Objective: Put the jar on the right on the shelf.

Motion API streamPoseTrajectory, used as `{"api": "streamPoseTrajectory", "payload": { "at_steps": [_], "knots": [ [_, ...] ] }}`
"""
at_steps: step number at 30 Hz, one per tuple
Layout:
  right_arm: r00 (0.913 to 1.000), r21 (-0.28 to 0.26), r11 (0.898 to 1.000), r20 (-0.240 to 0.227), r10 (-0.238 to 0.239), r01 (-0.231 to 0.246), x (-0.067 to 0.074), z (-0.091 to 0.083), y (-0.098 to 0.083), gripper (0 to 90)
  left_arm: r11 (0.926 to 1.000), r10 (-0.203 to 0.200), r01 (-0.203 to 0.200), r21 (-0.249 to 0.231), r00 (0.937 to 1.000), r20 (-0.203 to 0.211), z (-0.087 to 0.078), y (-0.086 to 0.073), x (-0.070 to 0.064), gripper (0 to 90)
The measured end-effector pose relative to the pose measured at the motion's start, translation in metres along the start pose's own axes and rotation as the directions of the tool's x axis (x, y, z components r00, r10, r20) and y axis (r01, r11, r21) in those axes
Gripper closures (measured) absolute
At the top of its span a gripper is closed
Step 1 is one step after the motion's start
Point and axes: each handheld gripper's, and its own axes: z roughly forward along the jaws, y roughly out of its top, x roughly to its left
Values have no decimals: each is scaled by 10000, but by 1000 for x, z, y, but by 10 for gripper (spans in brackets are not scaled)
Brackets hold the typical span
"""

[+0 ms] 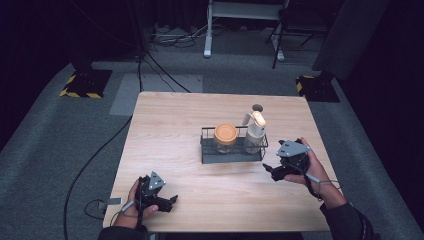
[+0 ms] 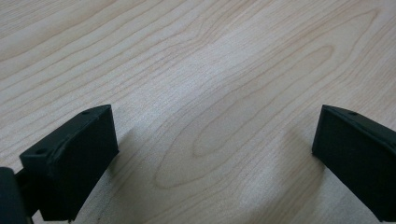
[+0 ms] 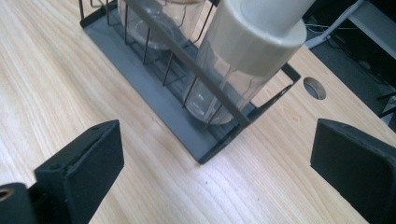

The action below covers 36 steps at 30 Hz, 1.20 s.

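Both pairs of fingers stand spread wide with nothing between them. At about five o'clock on the wooden table [image 1: 165, 125], the right gripper [image 1: 274, 171] sits low just beside the right end of the wire rack [image 1: 207, 152], its jaws aimed at the bottles from that end. In the right gripper view its fingers [image 3: 81, 172] frame the rack's near corner and the clear bottle with the cream collar [image 3: 233, 65], which stands upright in the compartment closest to them. At seven o'clock, well apart from the rack, the left gripper [image 1: 167, 201] rests low over bare wood, and its fingers [image 2: 74, 158] look only at wood grain.

As for progress, the work appears barely begun. The pump bottle [image 1: 255, 131] and the orange-lidded jar [image 1: 225, 136] both sit inside the rack, side by side, untouched by either tool. The right gripper seems to be lining up on the pump bottle; closing in, gripping and lifting it are all left to do.
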Motion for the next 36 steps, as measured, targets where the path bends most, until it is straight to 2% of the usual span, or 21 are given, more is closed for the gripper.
{"api": "streamPoseTrajectory", "payload": {
  "at_steps": [16,21,26,35,36],
  "knots": [
    [9998,357,9992,-51,-196,197,7,-8,-28,26,10000,-14,14,-3,10000,-1,0,0,0,1],
    [9994,641,9974,138,-333,323,11,-7,-39,26,10000,-2,2,3,10000,-5,0,0,0,2],
    [9984,955,9940,113,-549,536,17,-4,-50,26,10000,-10,10,-4,10000,-2,0,0,0,1],
    [9991,1309,9904,-64,-429,434,25,-1,-74,26,10000,-15,15,-3,10000,-6,0,0,0,2],
    [9995,1312,9909,-85,-288,297,26,-1,-78,26,10000,-14,14,-2,10000,-7,0,0,0,2]
  ]
}}
